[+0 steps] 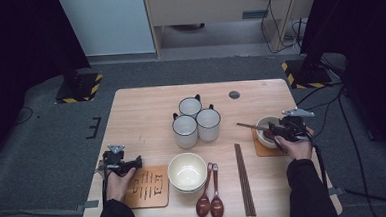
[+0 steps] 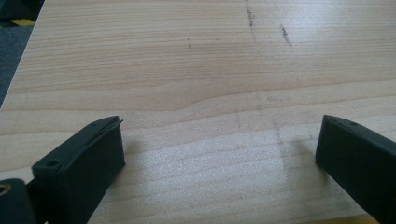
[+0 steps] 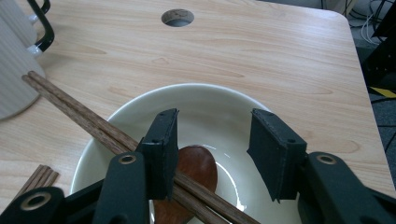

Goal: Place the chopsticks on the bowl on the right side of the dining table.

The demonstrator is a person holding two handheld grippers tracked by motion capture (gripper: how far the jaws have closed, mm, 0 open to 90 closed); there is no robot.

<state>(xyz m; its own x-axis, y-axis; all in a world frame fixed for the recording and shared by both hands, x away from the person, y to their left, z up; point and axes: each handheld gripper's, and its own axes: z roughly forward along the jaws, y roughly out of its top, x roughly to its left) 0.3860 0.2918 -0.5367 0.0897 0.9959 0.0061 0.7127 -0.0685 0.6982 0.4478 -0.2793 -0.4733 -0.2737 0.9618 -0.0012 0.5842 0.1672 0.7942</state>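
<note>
The right gripper [image 3: 212, 154] is hovering over the white bowl [image 3: 205, 100] on the table's right side, jaws standing apart with nothing pinched. A pair of chopsticks [image 3: 79, 112] is lying across the bowl's rim, seemingly resting against one jaw, above a brown spoon [image 3: 196, 165]. The left gripper [image 2: 219, 149] is resting wide open over bare table [image 2: 196, 60]
</note>
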